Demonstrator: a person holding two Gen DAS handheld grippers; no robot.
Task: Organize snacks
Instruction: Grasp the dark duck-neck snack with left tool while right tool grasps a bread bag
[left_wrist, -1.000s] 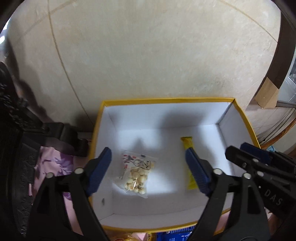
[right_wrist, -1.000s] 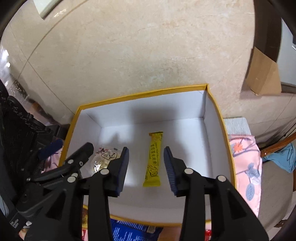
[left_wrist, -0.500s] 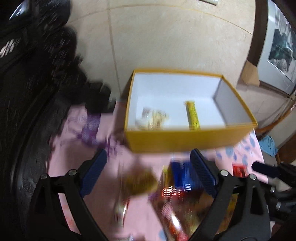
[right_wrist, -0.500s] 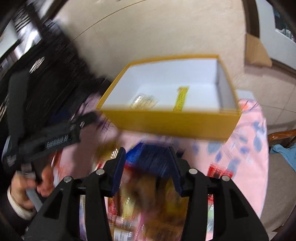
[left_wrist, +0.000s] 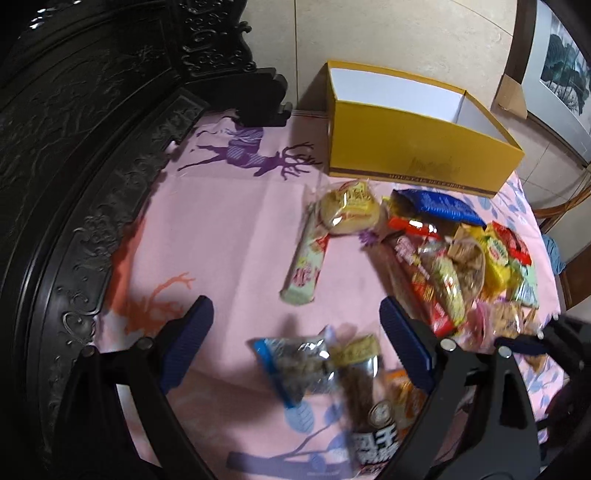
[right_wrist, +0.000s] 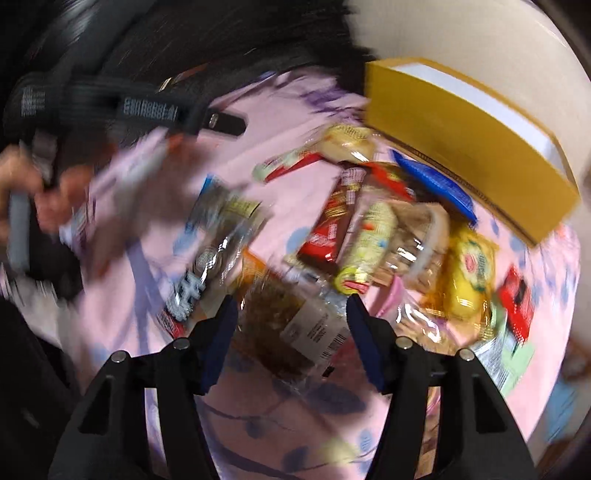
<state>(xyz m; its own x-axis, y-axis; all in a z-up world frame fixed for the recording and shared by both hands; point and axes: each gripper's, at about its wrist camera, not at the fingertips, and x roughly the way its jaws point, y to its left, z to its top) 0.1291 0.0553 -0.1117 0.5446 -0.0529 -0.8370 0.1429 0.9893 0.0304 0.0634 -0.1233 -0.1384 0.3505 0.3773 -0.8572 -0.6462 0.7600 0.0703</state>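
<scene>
A yellow box (left_wrist: 421, 158) with a white inside stands at the far side of the pink tablecloth (left_wrist: 221, 229); it also shows in the right wrist view (right_wrist: 461, 147). A pile of snack packets (left_wrist: 443, 266) lies in front of it. My left gripper (left_wrist: 295, 347) is open and empty above a clear packet with a blue edge (left_wrist: 295, 365). My right gripper (right_wrist: 288, 332) is open and empty over a clear packet of brown snacks (right_wrist: 288, 325). The right wrist view is blurred.
A pale green bar (left_wrist: 306, 262) and a round pastry packet (left_wrist: 347, 214) lie left of the pile. Dark carved furniture (left_wrist: 74, 147) borders the table on the left. A person's hand holding the left gripper's handle (right_wrist: 44, 192) shows in the right wrist view.
Both grippers have pulled back from above the box to over the snacks on the tablecloth. The right gripper's jaws have opened wider.
</scene>
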